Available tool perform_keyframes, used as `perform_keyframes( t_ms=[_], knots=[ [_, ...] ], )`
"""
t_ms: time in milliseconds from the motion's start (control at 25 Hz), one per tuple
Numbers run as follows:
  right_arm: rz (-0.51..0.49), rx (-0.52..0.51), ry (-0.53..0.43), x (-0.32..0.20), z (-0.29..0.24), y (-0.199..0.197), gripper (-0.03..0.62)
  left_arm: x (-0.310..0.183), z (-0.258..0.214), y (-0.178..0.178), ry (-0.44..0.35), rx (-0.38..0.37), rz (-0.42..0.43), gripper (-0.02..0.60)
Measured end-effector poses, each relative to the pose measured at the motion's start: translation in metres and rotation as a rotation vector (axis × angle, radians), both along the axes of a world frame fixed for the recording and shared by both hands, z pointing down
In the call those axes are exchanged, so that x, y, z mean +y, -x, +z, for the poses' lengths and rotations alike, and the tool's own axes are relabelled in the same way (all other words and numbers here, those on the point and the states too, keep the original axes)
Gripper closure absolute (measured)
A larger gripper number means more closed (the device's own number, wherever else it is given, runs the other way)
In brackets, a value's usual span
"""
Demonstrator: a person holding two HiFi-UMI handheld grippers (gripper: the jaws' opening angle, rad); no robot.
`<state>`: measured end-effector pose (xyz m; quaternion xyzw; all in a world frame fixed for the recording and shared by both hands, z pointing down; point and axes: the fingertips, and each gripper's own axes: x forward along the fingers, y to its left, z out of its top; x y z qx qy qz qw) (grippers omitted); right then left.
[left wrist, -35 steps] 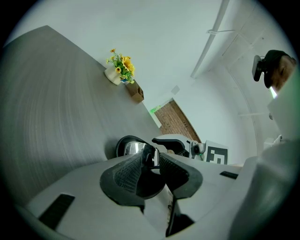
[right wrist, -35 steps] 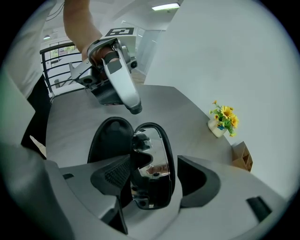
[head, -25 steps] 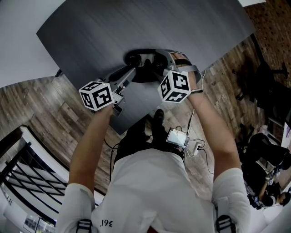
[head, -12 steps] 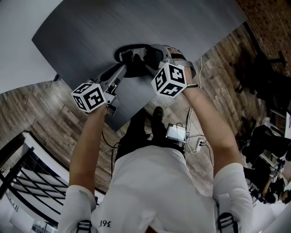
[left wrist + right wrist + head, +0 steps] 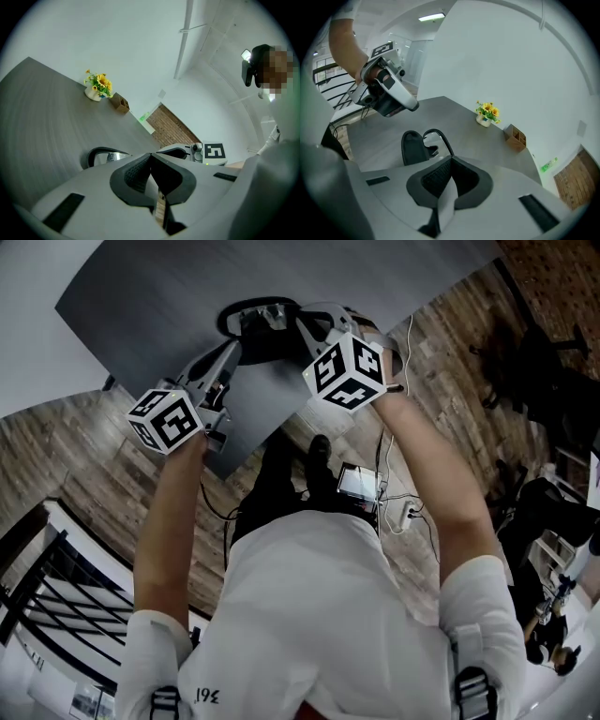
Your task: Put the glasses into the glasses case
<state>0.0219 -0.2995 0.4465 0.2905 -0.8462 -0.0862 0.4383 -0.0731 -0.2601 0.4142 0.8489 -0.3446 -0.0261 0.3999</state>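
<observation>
Currently: grey table point(image 5: 159, 296) ahead, both tools above its near edge. My left gripper point(image 5: 151, 154) and right gripper point(image 5: 450, 159) have just snapped closed, pads together, nothing between them. The black glasses case point(image 5: 411, 147) lies on the table just beyond the tips, with the glasses point(image 5: 443, 136) touching it; whether they sit inside, I cannot tell. Judgement: reopen both before descending, steady the case with one, take the frame, not the lens, with the other.

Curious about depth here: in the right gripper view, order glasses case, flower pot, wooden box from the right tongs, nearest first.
1. glasses case, close, slightly left.
2 and 3. flower pot, wooden box, far back right: too close to call.
</observation>
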Motion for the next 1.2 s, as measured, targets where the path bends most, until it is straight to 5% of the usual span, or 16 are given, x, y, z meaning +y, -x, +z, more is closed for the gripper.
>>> perform_keyframes(
  t_ms=[560,1200],
  knots=[
    [0.095,-0.095,0.037,0.027,-0.036,-0.039,0.583,0.031,-0.036,-0.023,-0.065,-0.046,-0.009,0.569],
    [0.188,-0.377,0.055,0.062,-0.086,-0.055,0.584,0.077,-0.084,-0.036,-0.139,-0.019,-0.103,0.569]
  ],
)
